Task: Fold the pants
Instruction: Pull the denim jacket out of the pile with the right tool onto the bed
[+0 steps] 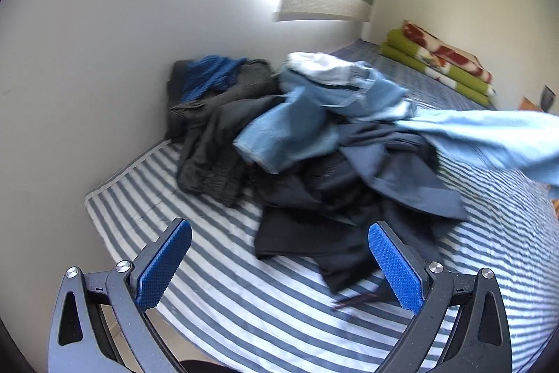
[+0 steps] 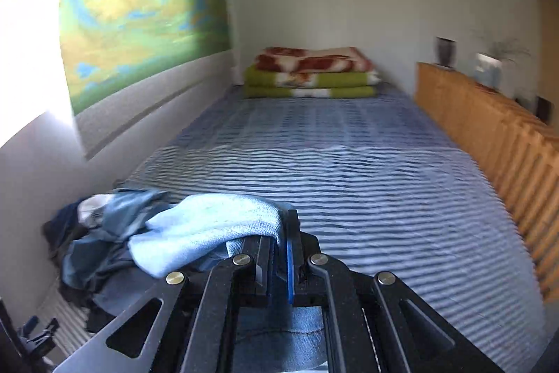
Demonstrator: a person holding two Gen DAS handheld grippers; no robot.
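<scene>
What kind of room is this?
Most likely a bedroom at home: a long bed with a striped cover, folded blankets stacked at its far end, and a heap of clothes dumped on it, awaiting folding.

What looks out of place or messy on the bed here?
A jumbled heap of unfolded clothes lies on the striped bedsheet near the wall, garments overlapping. The right gripper is shut on light blue jeans stretching out from the heap. The folded blankets look tidy.
</scene>
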